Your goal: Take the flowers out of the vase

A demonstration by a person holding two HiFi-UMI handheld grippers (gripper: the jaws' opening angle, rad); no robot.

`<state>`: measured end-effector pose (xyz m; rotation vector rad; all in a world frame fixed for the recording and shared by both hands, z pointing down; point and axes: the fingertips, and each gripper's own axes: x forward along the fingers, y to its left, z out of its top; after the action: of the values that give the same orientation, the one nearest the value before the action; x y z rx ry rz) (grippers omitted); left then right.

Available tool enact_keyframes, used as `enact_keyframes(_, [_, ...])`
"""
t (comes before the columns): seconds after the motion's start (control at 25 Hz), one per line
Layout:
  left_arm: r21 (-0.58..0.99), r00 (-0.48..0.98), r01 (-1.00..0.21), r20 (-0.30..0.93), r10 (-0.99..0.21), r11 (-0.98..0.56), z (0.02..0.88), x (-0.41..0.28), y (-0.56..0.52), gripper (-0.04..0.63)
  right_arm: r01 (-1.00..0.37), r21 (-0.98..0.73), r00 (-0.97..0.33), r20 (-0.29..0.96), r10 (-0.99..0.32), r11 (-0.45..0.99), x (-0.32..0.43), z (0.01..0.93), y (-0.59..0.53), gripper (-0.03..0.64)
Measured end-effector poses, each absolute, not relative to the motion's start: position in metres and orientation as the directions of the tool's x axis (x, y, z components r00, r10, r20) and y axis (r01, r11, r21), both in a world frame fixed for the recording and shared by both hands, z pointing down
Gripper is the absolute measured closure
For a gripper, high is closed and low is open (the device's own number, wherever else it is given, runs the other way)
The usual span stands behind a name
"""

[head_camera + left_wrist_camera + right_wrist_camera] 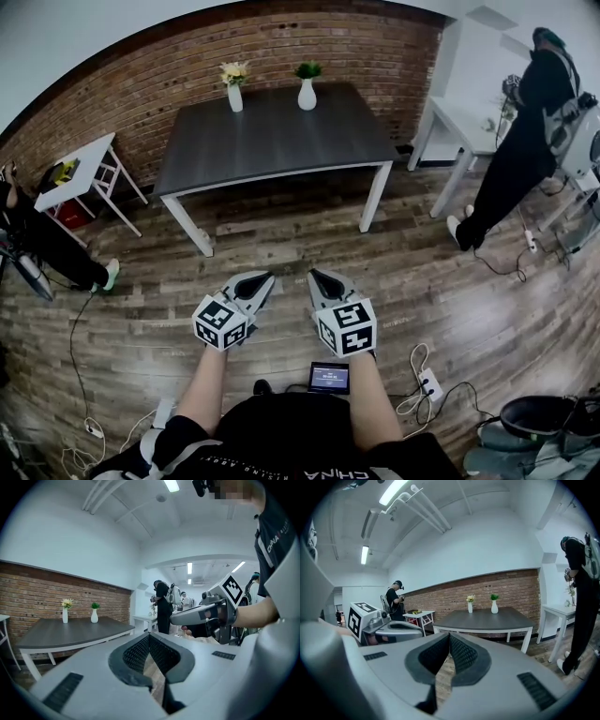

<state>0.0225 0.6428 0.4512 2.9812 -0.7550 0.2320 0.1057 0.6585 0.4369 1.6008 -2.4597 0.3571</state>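
Note:
Two white vases stand at the far edge of a dark table point(281, 141): the left vase point(235, 97) holds pale yellow flowers point(233, 71), the right vase point(307, 95) holds a green sprig point(307, 68). Both show small in the left gripper view, flowers point(67, 603) and sprig point(95, 605), and in the right gripper view, flowers point(470, 598) and sprig point(494, 596). My left gripper point(263, 280) and right gripper point(317, 278) hang side by side over the wooden floor, well short of the table. Both are shut with nothing between the jaws.
A brick wall runs behind the table. A small white table point(80, 173) stands at the left and another white table point(464, 122) at the right. A person in black point(520, 150) stands at the right, another sits at the left. Cables and a power strip point(429, 384) lie on the floor.

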Motion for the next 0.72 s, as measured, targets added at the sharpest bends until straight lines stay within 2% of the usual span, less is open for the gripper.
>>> enact_keyframes(0.4, [0.033,0.825,-0.552,0.164,-0.540,-0.833,0.458,0.043,0.643,0.592,-0.881,-0.124,-0.473,0.277,-0.836,0.457,0.135,0.444,0.651,0.609])
enact_keyframes(0.72, [0.050,0.801,-0.586,0.184,-0.569,-0.809,0.475,0.028,0.605,0.592,-0.872,-0.144,-0.489,0.285,-0.824,0.467,0.129,0.460,0.609,0.609])
